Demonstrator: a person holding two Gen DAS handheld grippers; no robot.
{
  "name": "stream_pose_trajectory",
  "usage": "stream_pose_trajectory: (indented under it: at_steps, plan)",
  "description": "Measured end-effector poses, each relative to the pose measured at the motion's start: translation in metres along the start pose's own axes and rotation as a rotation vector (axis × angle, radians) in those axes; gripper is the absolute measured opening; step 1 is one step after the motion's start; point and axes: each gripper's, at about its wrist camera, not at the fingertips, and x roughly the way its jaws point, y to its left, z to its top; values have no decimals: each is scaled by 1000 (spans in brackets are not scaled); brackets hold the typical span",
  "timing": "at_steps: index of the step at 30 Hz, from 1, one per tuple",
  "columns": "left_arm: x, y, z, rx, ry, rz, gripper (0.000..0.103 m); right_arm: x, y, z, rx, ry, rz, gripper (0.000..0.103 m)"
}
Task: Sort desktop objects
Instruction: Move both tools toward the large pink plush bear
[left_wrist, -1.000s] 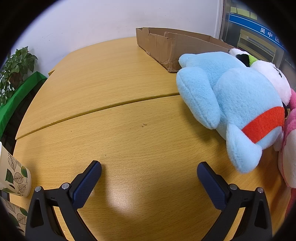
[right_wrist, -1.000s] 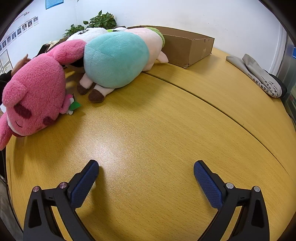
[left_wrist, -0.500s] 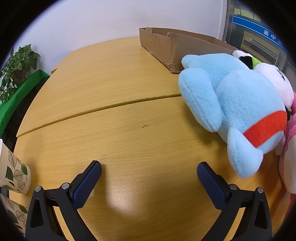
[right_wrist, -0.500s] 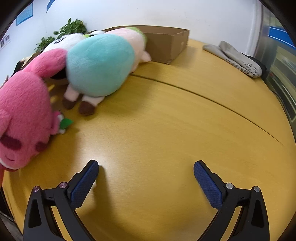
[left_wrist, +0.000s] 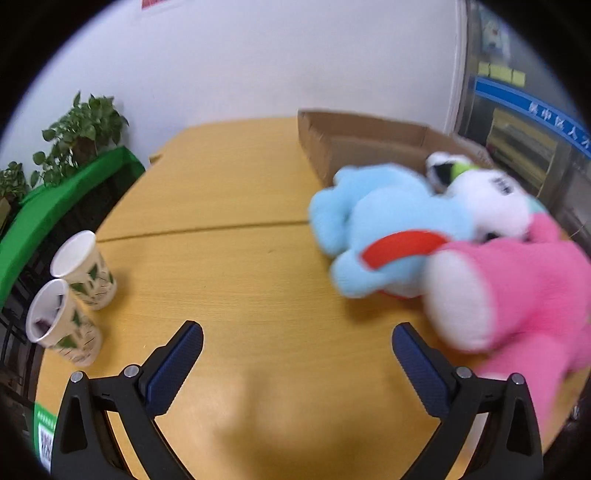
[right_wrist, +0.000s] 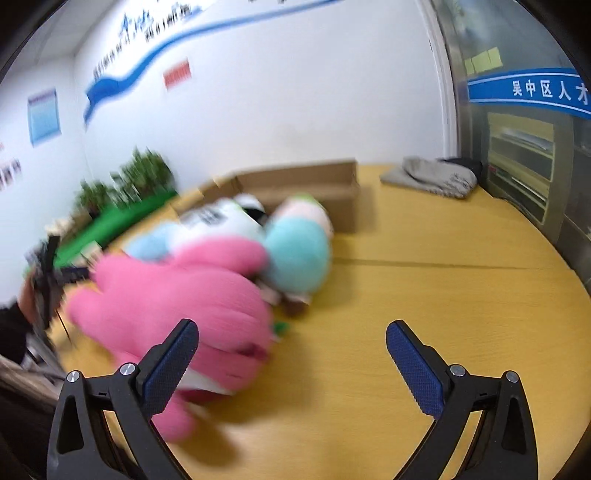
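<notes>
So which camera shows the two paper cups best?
The left wrist view: both paper cups stand in plain sight at the table's left edge. The right wrist view does not show them clearly; that side is blurred.

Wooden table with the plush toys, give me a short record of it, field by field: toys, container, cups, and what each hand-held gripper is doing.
surface: wooden table
toys: pink plush, light blue plush, white plush and teal plush, piled together
container: cardboard box, open, behind the pile
cups: two leaf-print paper cups, upright, side by side at the table's left edge
left hand-held gripper: open, empty, over bare table
right hand-held gripper: open, empty, pink plush near its left finger
other: grey cloth at far right
</notes>
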Motion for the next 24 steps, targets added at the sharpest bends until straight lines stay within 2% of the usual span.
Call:
stream_pose_trajectory:
  at_steps: [4,7,10,13,15,18,24]
  plan:
    - [-39,-44,-4,20,-49,-73,103,-4,44,8,-4,-16,2,103]
    - [-47,-75,-8,17,-57,-64,103,12,71,7,20,-23,-37,103]
    - [-42,-98,-9,-22,-45,-48,103,26,93,0,47,8,-87,103]
    - [-40,-115,-13,-70,-20,-49,103,37,94,-5,112,56,-117,103]
    - [-41,-123,-16,-62,-17,-48,103,40,93,-9,136,79,-148,103]
    - [-41,-134,-19,-40,-22,-51,103,35,100,-13,106,88,-223,103]
    - [-31,-156,-21,15,-8,-59,103,32,121,-16,36,98,-283,103]
